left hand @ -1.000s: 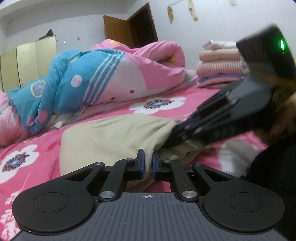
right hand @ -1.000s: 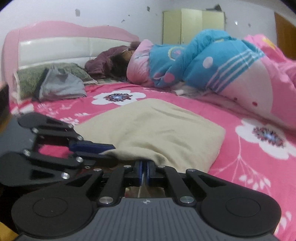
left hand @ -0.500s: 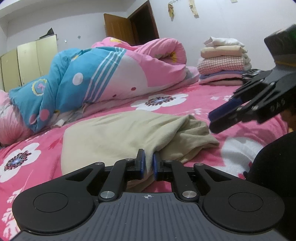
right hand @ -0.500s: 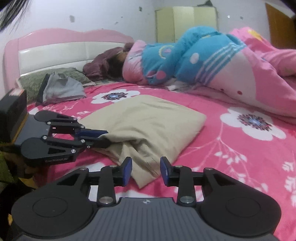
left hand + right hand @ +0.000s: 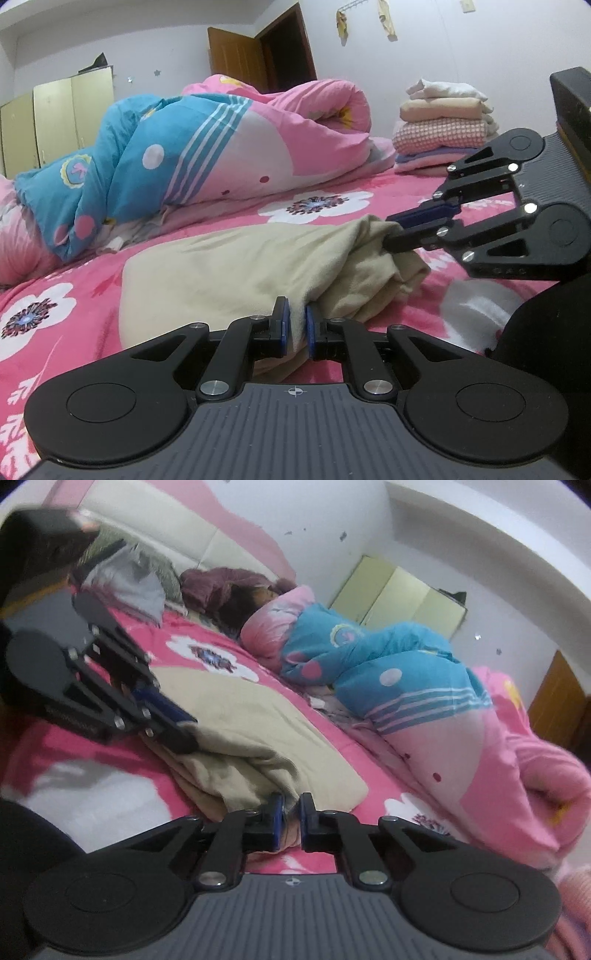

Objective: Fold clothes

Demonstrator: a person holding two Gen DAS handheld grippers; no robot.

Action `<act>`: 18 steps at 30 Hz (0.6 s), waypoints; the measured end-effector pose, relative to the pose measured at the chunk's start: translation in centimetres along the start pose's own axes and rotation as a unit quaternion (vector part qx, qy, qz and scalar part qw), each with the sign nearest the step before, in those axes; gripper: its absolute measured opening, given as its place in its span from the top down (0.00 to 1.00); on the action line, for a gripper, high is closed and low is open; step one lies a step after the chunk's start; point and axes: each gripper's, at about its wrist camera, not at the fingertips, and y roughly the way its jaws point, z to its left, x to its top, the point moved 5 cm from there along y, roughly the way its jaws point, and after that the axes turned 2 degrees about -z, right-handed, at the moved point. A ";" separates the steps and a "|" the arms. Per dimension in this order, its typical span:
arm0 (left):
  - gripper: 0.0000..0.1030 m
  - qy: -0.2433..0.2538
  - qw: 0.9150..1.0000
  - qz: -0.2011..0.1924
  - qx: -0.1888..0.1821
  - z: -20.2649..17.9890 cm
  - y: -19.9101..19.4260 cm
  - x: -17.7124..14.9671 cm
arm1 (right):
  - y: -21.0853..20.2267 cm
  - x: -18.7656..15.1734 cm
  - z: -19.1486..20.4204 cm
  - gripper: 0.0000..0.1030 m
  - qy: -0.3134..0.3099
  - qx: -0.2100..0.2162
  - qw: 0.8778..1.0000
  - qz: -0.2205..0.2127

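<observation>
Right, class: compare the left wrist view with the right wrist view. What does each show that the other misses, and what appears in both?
Only the left wrist view shows the stack of folded clothes and the wooden door. Only the right wrist view shows the pink headboard, the grey garment near it and a person lying under the quilt. Both show the beige garment, the left gripper and right gripper each shut on it, the pink-and-blue quilt, the floral bedsheet and the yellow-green wardrobe.

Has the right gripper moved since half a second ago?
Yes. The right gripper came down from beside the stack of folded clothes onto the beige cloth garment.
</observation>
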 end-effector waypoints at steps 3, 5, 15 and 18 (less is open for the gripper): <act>0.90 -0.005 1.000 -0.003 -0.006 0.0 -0.1 0.4 | 0.0 0.3 0.0 0.93 -0.012 0.002 1.000 0.004; 0.88 -0.009 1.000 -0.005 -0.009 0.0 -0.1 0.6 | 0.0 0.3 0.0 0.93 -0.015 0.006 1.000 0.006; 0.42 0.067 0.998 -0.017 0.000 -3.1 1.8 1.7 | -0.4 0.4 -1.2 0.93 0.019 0.037 0.999 0.005; 0.43 0.097 0.995 -0.006 0.020 -3.7 3.2 1.6 | -0.5 0.3 -1.2 0.93 0.023 0.042 0.999 0.004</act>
